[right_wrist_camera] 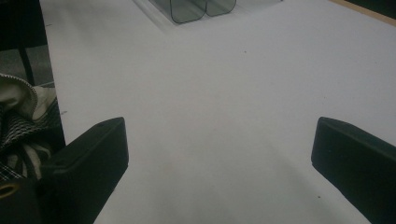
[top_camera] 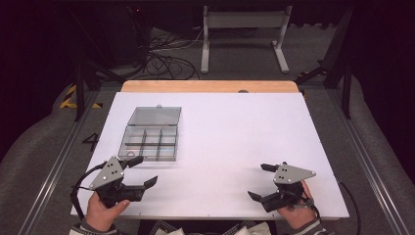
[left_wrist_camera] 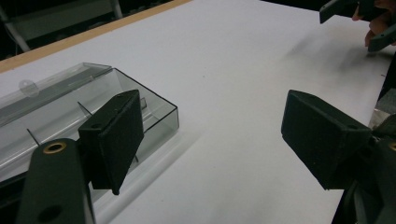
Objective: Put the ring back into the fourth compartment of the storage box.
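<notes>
A clear plastic compartment box [top_camera: 149, 134] lies on the left half of the white table [top_camera: 230, 127], its lid folded open toward the far side. My left gripper [top_camera: 144, 170] is held just in front of the box's near edge, open and empty; the box [left_wrist_camera: 70, 112] lies behind its left jaw in the left gripper view. My right gripper [top_camera: 259, 181] hovers near the front right of the table, open with nothing between its jaws. The right gripper view looks over bare table toward the box's corner [right_wrist_camera: 196, 7]. A small ring-like item seems to lie in a near-left compartment; I cannot tell what it is.
A wooden strip [top_camera: 210, 86] edges the table's far side. Behind it stand a grey metal frame [top_camera: 243, 34] and loose cables [top_camera: 166, 61] on the floor. Patterned cloth [right_wrist_camera: 23, 116] shows at the near table edge. The right hand's gripper [left_wrist_camera: 359, 18] appears far off.
</notes>
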